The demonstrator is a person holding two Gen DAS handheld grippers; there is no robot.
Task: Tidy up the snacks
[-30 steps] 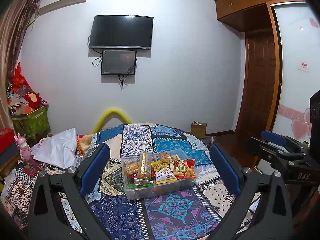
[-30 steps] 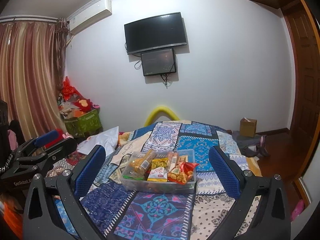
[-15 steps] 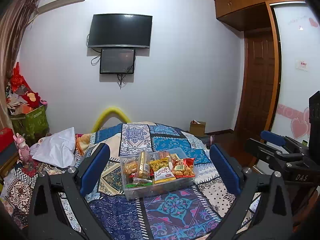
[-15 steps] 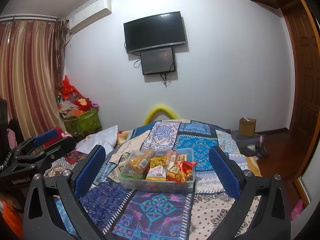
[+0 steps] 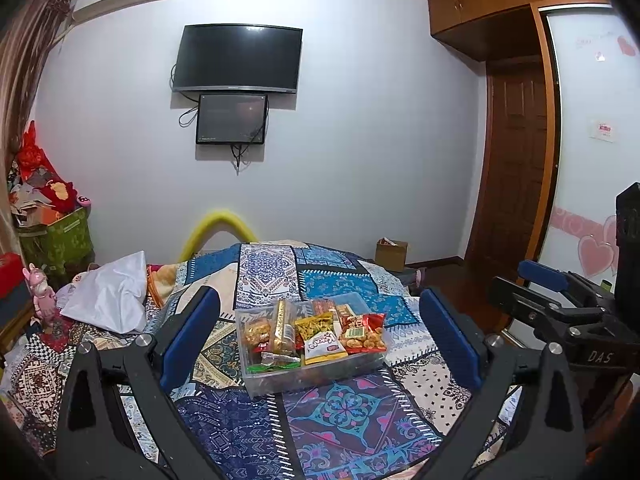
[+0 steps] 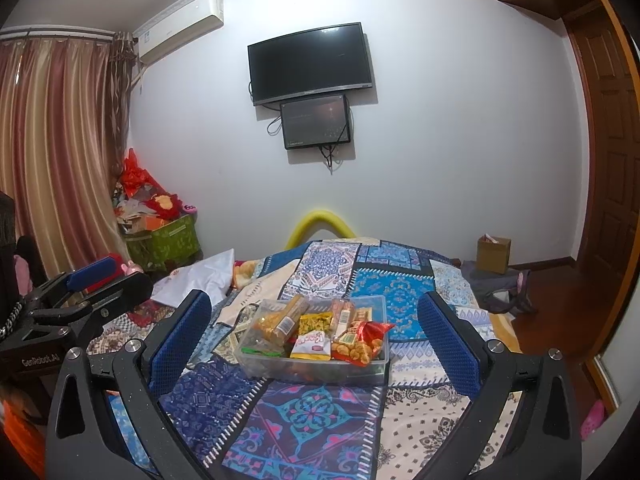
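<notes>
Snack bin [image 5: 316, 376] ahead, between spread fingers [image 5: 192, 336].

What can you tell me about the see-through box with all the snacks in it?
The clear plastic rectangular snack box has no lid and sits flat on the patterned patchwork bedspread. Packets fill it, some poking above its rim, with a red bag at one end. Nothing else touches it; both open tongs are well short of it.
</notes>
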